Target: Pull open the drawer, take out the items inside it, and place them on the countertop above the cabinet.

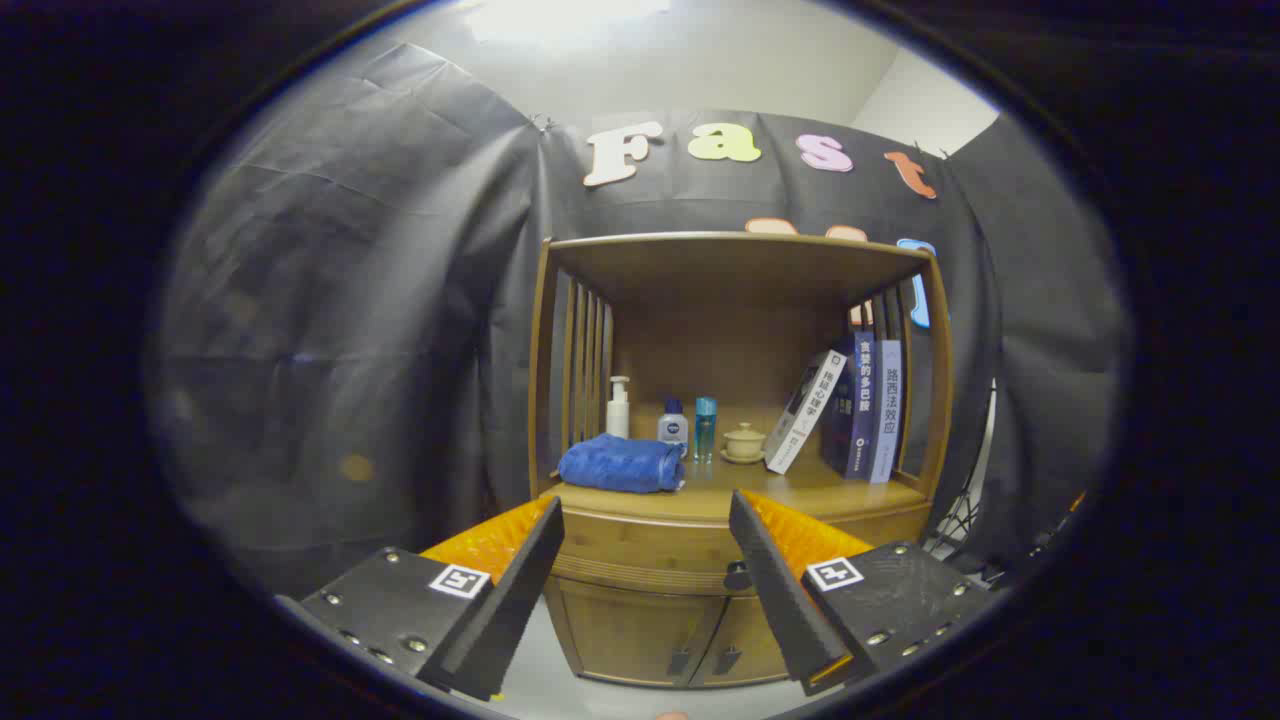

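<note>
**A:** Where does the drawer (640,548) lie relative to the tongs (645,535)?

**B:** Straight ahead and apart from them. The tongs are spread wide and hold nothing; the drawer front shows in the gap between the two fingers. Its long axis runs crosswise, left to right, under the desk (800,488) of the wooden cabinet (740,275). The small dark knob (737,576) sits just beside the inner edge of the right finger (775,585), so that finger is the nearer one.

**A:** Is the drawer open?

**B:** It appears closed; its contents are hidden, so the items cannot be described. By my judgement, the first step, pulling, is not yet done.

**A:** What surrounds the target?

**B:** On the desk above: a folded blue towel (622,464), a pump bottle (618,407), two small bottles (690,425), a lidded cup (743,441) and leaning books (860,405). Below the drawer are two cabinet doors (665,632).

**A:** Any obstruction?

**B:** None lies between tongs and knob. The towel overhangs the desk's front edge, so free placing room is mainly centre-right.
</note>
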Tool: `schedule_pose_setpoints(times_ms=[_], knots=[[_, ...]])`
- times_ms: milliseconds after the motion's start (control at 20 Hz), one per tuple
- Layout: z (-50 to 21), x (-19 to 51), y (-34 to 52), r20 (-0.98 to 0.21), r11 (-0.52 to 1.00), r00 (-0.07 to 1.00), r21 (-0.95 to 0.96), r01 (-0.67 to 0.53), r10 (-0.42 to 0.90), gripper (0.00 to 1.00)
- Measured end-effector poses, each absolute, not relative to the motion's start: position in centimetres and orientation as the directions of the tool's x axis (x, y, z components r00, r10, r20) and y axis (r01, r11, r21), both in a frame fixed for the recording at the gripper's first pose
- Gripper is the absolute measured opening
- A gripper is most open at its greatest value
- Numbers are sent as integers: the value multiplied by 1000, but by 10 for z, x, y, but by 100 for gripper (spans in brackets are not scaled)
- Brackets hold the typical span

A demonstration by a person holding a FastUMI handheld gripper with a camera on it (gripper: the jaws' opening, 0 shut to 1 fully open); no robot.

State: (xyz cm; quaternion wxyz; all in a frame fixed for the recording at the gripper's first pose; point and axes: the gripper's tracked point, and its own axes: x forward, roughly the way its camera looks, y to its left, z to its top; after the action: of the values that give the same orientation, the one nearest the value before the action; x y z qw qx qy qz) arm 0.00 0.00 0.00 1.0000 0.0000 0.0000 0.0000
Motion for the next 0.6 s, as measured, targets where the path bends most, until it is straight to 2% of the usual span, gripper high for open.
schedule_pose_setpoints(times_ms=[600], knots=[[-5,5,-12,-3,999,999,19,32,-32,99]])
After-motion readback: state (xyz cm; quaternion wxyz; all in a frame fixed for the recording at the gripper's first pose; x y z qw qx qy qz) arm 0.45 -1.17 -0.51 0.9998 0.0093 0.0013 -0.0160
